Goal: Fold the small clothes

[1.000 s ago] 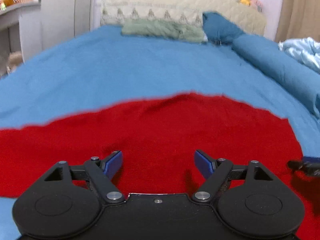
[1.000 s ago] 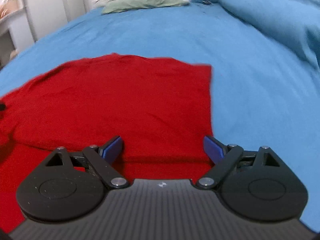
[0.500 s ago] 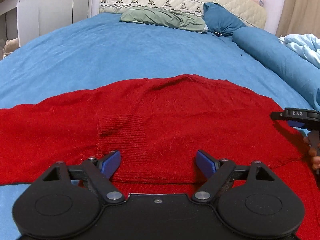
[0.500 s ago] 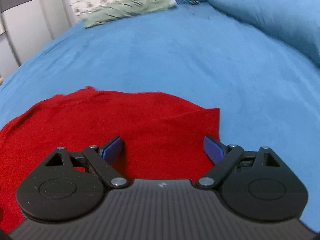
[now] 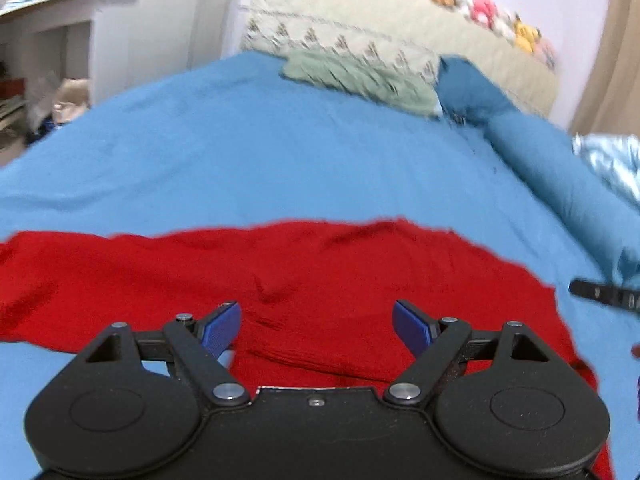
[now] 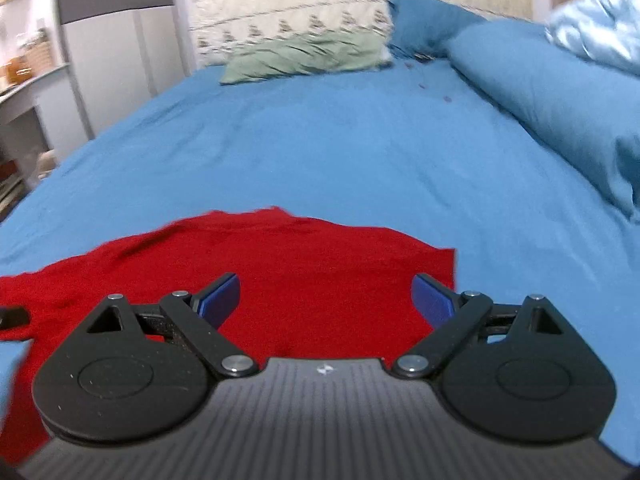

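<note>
A red knit garment (image 5: 320, 272) lies spread flat on the blue bed sheet (image 5: 256, 160). My left gripper (image 5: 316, 326) is open and empty, just above the garment's near middle. In the right wrist view the garment (image 6: 304, 264) fills the lower left, with its right corner near the right finger. My right gripper (image 6: 326, 300) is open and empty over that right part. Its tip shows at the right edge of the left wrist view (image 5: 600, 292).
A green pillow (image 5: 360, 76) and a blue pillow (image 5: 468, 88) lie at the cream headboard (image 5: 400, 36). A rolled blue duvet (image 6: 560, 92) runs along the right side with a pale blue cloth (image 6: 600, 20). White shelves (image 5: 48, 60) stand left of the bed.
Both grippers have tilted up and pulled back, so more blue sheet shows beyond the garment. Both stay open. The garment lies as before.
</note>
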Tool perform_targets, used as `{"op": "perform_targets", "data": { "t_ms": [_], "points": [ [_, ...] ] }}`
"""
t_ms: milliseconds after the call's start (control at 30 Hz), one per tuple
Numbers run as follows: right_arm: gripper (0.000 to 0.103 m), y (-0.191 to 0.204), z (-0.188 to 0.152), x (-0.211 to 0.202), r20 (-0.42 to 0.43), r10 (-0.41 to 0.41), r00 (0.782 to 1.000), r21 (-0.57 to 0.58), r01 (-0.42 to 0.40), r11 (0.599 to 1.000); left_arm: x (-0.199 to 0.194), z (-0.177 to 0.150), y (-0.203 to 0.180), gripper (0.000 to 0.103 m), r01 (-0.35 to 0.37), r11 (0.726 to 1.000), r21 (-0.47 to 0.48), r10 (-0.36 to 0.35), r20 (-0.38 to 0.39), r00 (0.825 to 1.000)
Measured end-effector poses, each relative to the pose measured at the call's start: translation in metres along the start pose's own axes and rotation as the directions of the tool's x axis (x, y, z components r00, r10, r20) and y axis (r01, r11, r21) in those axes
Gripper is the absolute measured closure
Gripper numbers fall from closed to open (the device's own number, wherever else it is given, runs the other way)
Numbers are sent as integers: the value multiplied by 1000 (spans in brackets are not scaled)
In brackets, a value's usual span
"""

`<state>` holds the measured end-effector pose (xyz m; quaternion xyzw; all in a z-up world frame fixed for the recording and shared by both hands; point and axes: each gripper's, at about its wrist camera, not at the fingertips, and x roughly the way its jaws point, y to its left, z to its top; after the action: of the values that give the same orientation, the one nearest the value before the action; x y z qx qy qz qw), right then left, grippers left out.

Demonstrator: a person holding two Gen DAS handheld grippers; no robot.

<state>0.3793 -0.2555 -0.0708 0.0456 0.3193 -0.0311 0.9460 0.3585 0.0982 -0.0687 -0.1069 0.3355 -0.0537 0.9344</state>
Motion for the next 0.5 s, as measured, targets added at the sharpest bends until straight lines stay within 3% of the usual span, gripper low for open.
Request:
{"op": "perform_targets", "data": {
  "t_ms": [133, 233, 500],
  "points": [
    [0, 41, 9, -32, 21, 70, 997, -48, -69, 996, -52, 12, 34, 5, -47, 997, -57, 51, 73, 996],
    [0, 73, 10, -42, -12, 151, 988, -66, -152, 986, -76, 15, 67, 4, -104, 990, -96, 113, 103, 988],
    [0, 153, -4, -21, -84, 210, 974, -152, -220, 963, -104, 4, 177, 5, -276, 927, -254, 306, 86, 948]
  ]
}}
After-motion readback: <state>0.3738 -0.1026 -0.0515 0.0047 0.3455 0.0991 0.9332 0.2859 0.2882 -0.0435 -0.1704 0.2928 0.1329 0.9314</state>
